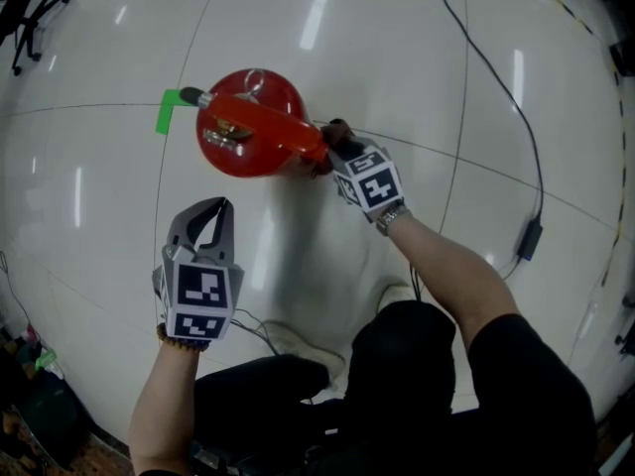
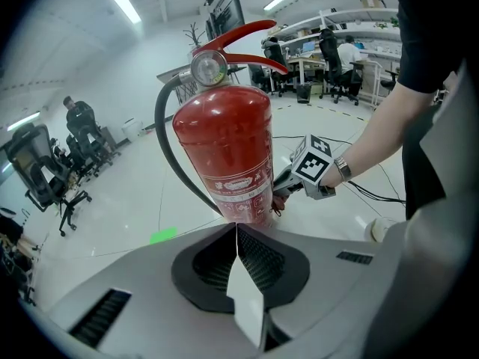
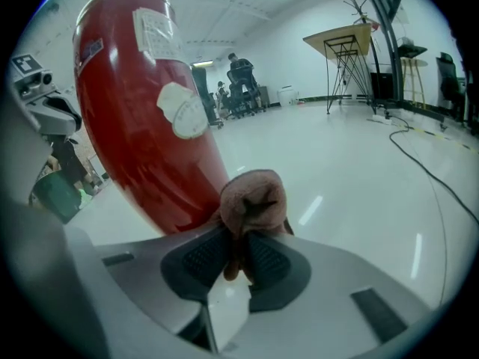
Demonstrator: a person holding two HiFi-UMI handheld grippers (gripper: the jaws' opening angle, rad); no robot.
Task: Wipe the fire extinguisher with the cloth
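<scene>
A red fire extinguisher (image 1: 250, 125) stands upright on the white floor, with a black hose and red handles on top (image 2: 224, 137). My right gripper (image 1: 332, 155) is shut on a bunched brownish-pink cloth (image 3: 253, 200) and holds it against the extinguisher's lower right side (image 3: 150, 126). In the left gripper view the right gripper (image 2: 283, 191) shows low beside the red cylinder. My left gripper (image 1: 216, 209) hangs shut and holds nothing, a little in front of the extinguisher and apart from it.
A green tape mark (image 1: 167, 110) lies on the floor left of the extinguisher. A black cable (image 1: 496, 77) with a small box (image 1: 531, 238) runs at the right. Office chairs (image 2: 52, 178), desks and people stand far off.
</scene>
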